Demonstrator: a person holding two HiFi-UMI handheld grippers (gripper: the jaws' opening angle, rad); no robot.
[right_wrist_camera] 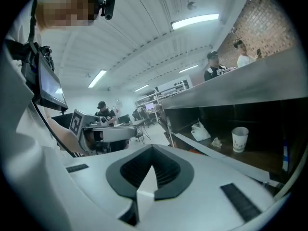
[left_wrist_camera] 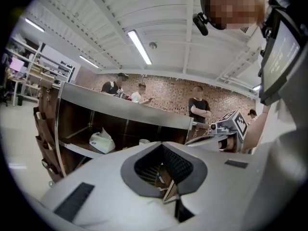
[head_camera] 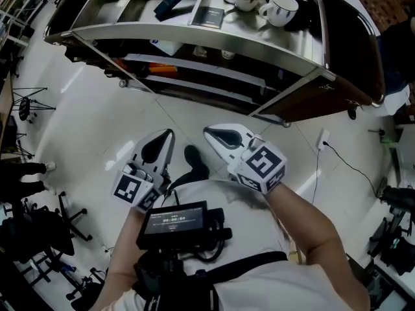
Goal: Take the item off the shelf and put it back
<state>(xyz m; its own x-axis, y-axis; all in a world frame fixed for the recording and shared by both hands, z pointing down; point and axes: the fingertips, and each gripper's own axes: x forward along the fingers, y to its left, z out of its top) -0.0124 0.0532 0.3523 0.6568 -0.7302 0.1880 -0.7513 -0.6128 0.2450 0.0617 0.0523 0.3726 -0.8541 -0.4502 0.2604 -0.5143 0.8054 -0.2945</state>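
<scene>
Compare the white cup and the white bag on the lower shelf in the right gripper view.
The cup stands upright with a stiff round shape; the bag slumps, crumpled. The cup is nearer the camera; the bag lies further along. Both are white and rest on the same lower shelf under the steel top.

Bright ceiling strips [left_wrist_camera: 139, 46], fisheye-warped edges.

The shelf [head_camera: 194, 37] has a brushed, softly shining metal top and dark wood-look side panels, and the mugs [head_camera: 279, 8] on it are glossy white ceramic. The left gripper [head_camera: 167, 137] and right gripper [head_camera: 211, 133] have matt white plastic shells with ribbed black pads [right_wrist_camera: 166, 170]. The floor [head_camera: 97, 109] below is pale and glossy.
</scene>
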